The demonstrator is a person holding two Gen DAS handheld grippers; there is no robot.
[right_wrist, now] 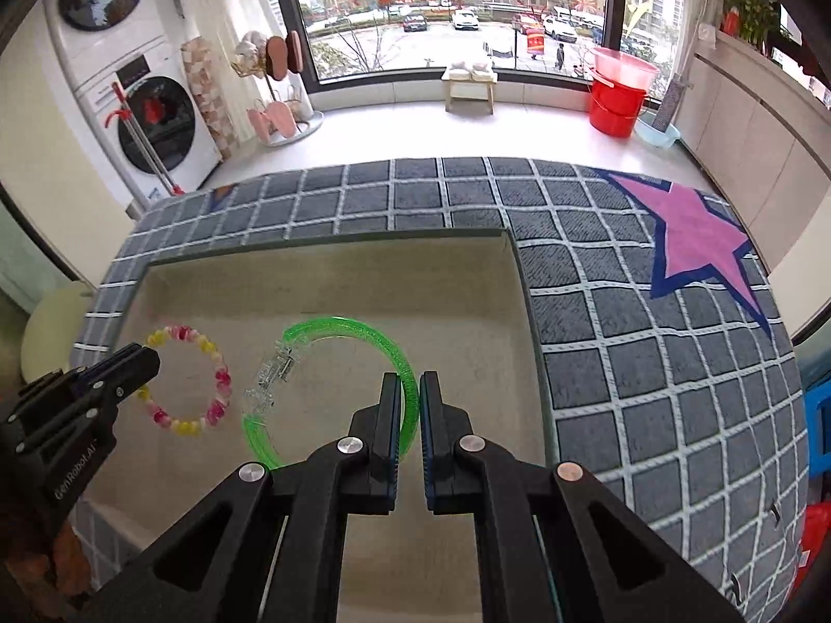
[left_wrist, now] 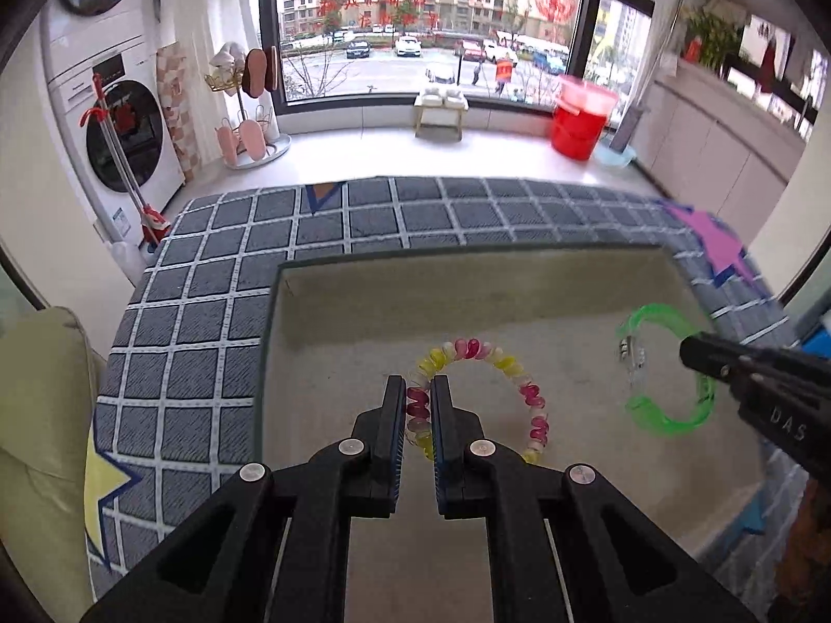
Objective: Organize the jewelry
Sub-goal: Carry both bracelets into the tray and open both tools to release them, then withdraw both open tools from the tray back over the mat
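A bead bracelet (left_wrist: 488, 350) of pink, yellow and white beads hangs over the beige floor of a tray (left_wrist: 270, 322). My left gripper (left_wrist: 418, 381) is shut on its left side. A clear green bangle (right_wrist: 353, 324) with a transparent clasp is pinched at its right side by my right gripper (right_wrist: 410, 379), which is shut on it. In the left wrist view the right gripper (left_wrist: 693, 353) comes in from the right edge, holding the green bangle (left_wrist: 654, 311). In the right wrist view the left gripper (right_wrist: 145, 358) and bead bracelet (right_wrist: 223, 379) are at the left. Both pieces are inside the tray's rim (right_wrist: 524, 270).
The tray lies on a grey chequered cloth (right_wrist: 623, 363) with a pink star (right_wrist: 696, 239) and a yellow star (left_wrist: 104, 483). A cream cushion (left_wrist: 41, 415) is at the left. Beyond the table are a washing machine (left_wrist: 124, 140), a stool (left_wrist: 439, 109) and a red bucket (left_wrist: 579, 122).
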